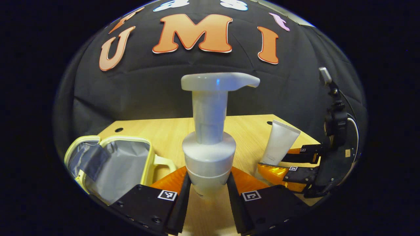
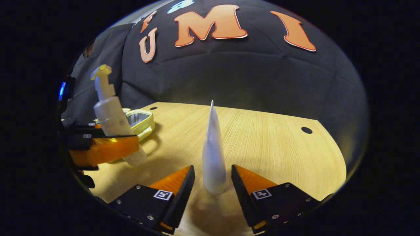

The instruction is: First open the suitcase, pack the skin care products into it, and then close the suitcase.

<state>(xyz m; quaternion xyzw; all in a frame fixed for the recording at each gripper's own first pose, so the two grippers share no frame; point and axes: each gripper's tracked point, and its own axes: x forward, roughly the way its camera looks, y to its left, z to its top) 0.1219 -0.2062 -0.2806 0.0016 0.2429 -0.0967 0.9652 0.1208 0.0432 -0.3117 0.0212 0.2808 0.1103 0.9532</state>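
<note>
- On the wooden table (image 2: pixel 269 137), toward its left end, the small yellow-trimmed suitcase (image 1: pixel 111 164) lies unzipped, its grey lining showing, so the opening step looks done and the packing step is in hand.
- Between the fingers of the left gripper (image 1: pixel 207 193) stands the white pump bottle (image 1: pixel 209 137), upright, nozzle pointing to the right of that view. Both fingers look pressed against its lower body, so I take it as pinched. In the right gripper view the bottle's base seems to be just clear of the table, though I cannot be sure.
- Around the white tube (image 2: pixel 213 157) the right gripper (image 2: pixel 213 183) is spread: the tube stands on its cap between the fingers, and a gap shows on each side, so neither finger touches it.
- Judged next move: carry the pump bottle across to the open suitcase and lower it inside; the tall pump head may call for laying it down.
- For the tube, the right fingers need to pinch low, near the cap, before any lift.
</note>
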